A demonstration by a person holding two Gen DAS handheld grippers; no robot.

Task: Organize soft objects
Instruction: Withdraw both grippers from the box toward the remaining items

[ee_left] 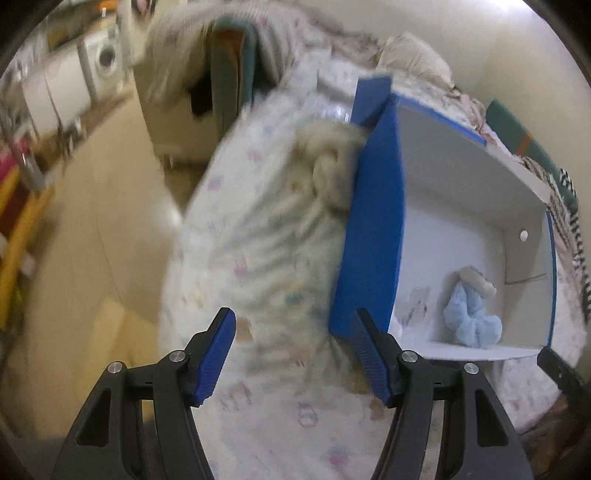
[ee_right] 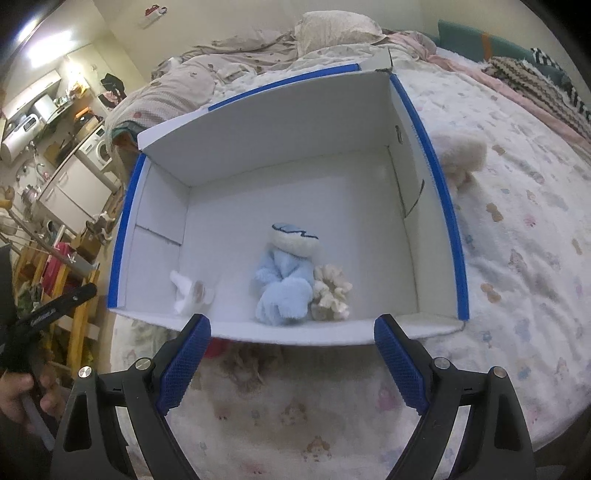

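Note:
A blue-and-white cardboard box (ee_right: 436, 173) lies open on a bed. Inside it are a light blue plush toy (ee_right: 286, 284), a cream scrunchie (ee_right: 330, 291) and a small white soft item (ee_right: 186, 293). In the left wrist view the box (ee_left: 373, 229) is seen from its side, with the blue plush (ee_left: 471, 317) inside. A cream fluffy object (ee_left: 332, 166) lies on the bedspread against the box's outer wall; it also shows in the right wrist view (ee_right: 460, 155). My left gripper (ee_left: 295, 354) is open and empty above the bedspread. My right gripper (ee_right: 291, 362) is open and empty at the box's near edge.
The patterned white bedspread (ee_right: 517, 258) covers the bed, with a rumpled duvet and pillow (ee_right: 332, 26) at the far end. Striped and pink fabrics (ee_right: 532, 81) lie at the far right. A kitchen area with a washing machine (ee_right: 98, 149) is to the left.

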